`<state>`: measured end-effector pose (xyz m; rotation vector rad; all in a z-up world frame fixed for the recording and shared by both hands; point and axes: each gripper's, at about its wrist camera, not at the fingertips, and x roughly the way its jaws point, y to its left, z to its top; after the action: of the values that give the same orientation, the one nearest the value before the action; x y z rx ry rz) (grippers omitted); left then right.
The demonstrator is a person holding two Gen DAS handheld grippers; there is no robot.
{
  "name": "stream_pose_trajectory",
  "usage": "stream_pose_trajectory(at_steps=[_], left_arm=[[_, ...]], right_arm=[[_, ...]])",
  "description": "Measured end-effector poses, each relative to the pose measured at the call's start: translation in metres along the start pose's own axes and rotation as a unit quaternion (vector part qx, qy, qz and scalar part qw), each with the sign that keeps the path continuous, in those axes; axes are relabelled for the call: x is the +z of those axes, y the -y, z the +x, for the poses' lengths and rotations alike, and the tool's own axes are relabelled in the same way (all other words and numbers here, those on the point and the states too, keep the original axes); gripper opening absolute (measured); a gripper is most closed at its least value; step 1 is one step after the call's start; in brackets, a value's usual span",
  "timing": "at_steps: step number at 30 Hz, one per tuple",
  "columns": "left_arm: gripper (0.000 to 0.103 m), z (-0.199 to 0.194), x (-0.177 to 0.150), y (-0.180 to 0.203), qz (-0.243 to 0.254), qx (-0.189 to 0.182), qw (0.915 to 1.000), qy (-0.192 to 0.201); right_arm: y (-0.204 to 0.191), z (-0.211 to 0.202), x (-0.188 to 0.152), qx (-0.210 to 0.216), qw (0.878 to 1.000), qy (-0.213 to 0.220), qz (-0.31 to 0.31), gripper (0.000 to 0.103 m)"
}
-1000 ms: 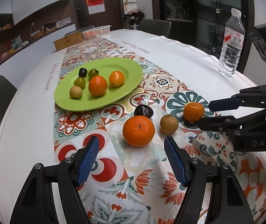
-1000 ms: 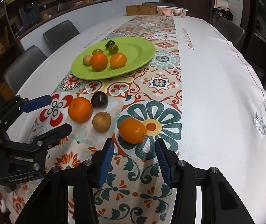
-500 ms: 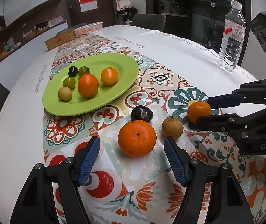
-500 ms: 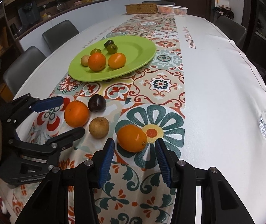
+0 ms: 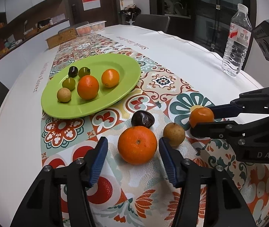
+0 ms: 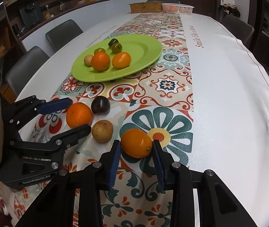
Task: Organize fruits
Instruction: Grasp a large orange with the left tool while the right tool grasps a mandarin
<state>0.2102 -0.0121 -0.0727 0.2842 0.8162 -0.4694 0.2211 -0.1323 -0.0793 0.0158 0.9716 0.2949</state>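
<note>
A green plate holds several small fruits. On the patterned runner lie a big orange, a dark plum, a tan round fruit and a small orange citrus. My left gripper is open with its fingers on either side of the big orange. My right gripper is closed in on the small citrus, pads touching its sides, on the table.
A water bottle stands at the right on the white tablecloth. A woven box and a plastic basket sit at the far end. Chairs line the left side.
Both grippers moved forward. The left now straddles the big orange. The right's fingers narrowed from wide open onto the small citrus.
</note>
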Motion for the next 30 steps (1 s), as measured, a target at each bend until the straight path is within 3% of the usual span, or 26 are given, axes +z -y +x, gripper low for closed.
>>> stream_pose_trajectory(at_steps=[4,17,30], left_arm=[[0.041,0.000,0.000,0.000,-0.008,-0.007,0.9999,-0.003],[0.040,-0.017,0.002,0.002,-0.038,-0.001,0.9992,0.006],[0.040,-0.057,0.015,0.007,-0.043,0.023,0.9980,0.040]], right_arm=[[0.000,0.000,0.000,-0.001,1.000,0.001,-0.003,0.034],[-0.001,-0.012,-0.001,0.002,1.000,0.013,-0.006,0.034],[-0.006,-0.042,0.010,0.015,0.998,0.057,-0.019,0.034]])
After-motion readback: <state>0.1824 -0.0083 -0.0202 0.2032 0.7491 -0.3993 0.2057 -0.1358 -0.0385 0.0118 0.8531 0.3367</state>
